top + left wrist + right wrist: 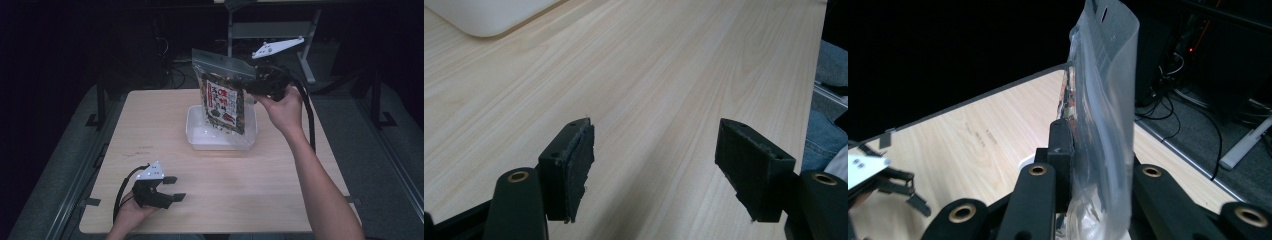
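Note:
A clear snack bag (225,95) with a dark printed label hangs upright over a white plastic tub (200,144) at the middle back of the wooden table. My right gripper (252,86) is shut on the bag's upper right side. In the right gripper view the bag (1108,75) stands pinched between the jaws of the right gripper (1093,137). Whether the bag's bottom touches the tub I cannot tell. My left gripper (176,188) rests low near the front left edge, open with nothing between its pads (574,170). A corner of the tub (489,17) lies ahead of the left gripper (656,135).
The light wooden table (150,130) has bare surface around the tub. Behind it stand a grey desk frame (310,45) and floor cables (1173,110). The left gripper (878,180) appears far off in the right gripper view. The person's knee (824,145) is past the table's edge.

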### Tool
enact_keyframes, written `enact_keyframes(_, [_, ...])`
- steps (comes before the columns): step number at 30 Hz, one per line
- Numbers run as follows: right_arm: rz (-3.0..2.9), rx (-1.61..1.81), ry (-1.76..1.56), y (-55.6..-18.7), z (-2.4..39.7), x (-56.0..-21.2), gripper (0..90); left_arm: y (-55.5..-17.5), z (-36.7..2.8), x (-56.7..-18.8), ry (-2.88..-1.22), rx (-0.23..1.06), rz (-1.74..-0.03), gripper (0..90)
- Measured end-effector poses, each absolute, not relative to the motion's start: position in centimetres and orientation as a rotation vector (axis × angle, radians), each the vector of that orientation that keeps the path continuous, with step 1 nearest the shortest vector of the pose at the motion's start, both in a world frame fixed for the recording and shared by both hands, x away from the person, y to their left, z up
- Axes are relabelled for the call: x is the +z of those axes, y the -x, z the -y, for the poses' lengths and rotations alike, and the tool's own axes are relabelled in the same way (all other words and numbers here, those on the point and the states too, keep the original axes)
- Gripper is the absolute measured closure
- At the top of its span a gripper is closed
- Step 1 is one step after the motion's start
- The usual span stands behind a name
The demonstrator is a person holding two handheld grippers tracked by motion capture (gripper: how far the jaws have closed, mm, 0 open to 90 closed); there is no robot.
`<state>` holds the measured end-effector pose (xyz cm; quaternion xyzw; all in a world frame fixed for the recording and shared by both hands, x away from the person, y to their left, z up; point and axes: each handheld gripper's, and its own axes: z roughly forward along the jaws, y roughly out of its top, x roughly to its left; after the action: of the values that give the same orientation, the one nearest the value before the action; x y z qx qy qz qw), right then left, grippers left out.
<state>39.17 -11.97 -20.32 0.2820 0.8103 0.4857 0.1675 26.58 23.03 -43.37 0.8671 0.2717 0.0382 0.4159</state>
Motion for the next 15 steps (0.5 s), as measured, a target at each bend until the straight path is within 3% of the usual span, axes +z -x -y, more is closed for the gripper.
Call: enact_keyframes(15, [-2.237, 1.38, -0.811, -41.1, 9.7, -21.1, 77.9, -26.5, -23.1, -43.4, -2.18, 0.103, -0.678, 30.2])
